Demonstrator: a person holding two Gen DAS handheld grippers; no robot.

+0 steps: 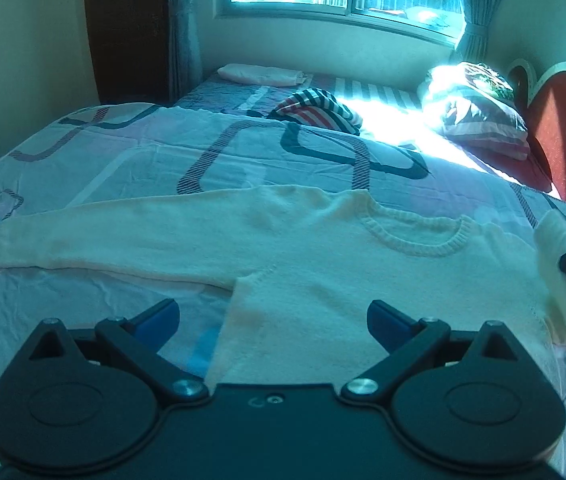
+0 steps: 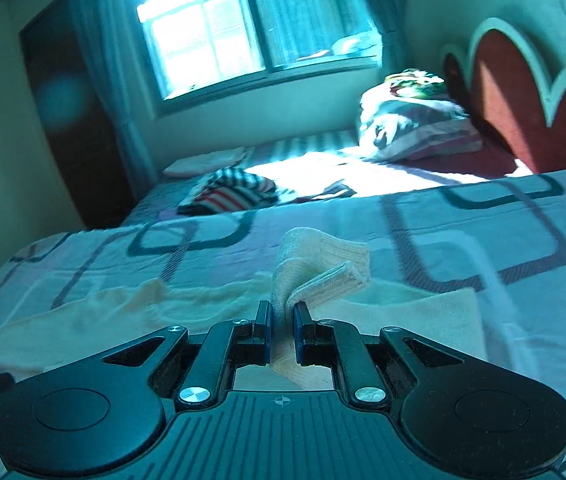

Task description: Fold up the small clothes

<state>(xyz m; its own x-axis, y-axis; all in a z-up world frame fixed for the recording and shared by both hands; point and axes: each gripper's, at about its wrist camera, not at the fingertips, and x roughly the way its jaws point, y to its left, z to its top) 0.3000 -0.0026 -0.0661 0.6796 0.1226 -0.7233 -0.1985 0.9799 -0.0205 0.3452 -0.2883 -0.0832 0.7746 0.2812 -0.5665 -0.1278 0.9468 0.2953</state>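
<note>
Now the cream sweater (image 1: 323, 264) lies flat across the bed (image 1: 123, 152), mid-frame. The right gripper (image 2: 281, 330) pinches one sleeve cuff (image 2: 323, 268), lifted; the left gripper (image 1: 273, 318) hangs unclenched above the hem. Folding that sleeve inward probably comes next.

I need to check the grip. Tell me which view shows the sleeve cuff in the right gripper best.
The right wrist view: the sleeve cuff sits pinched between the right gripper pads, ribbing clear. The left wrist view shows it only at the frame's right edge, small and bunched.
</note>
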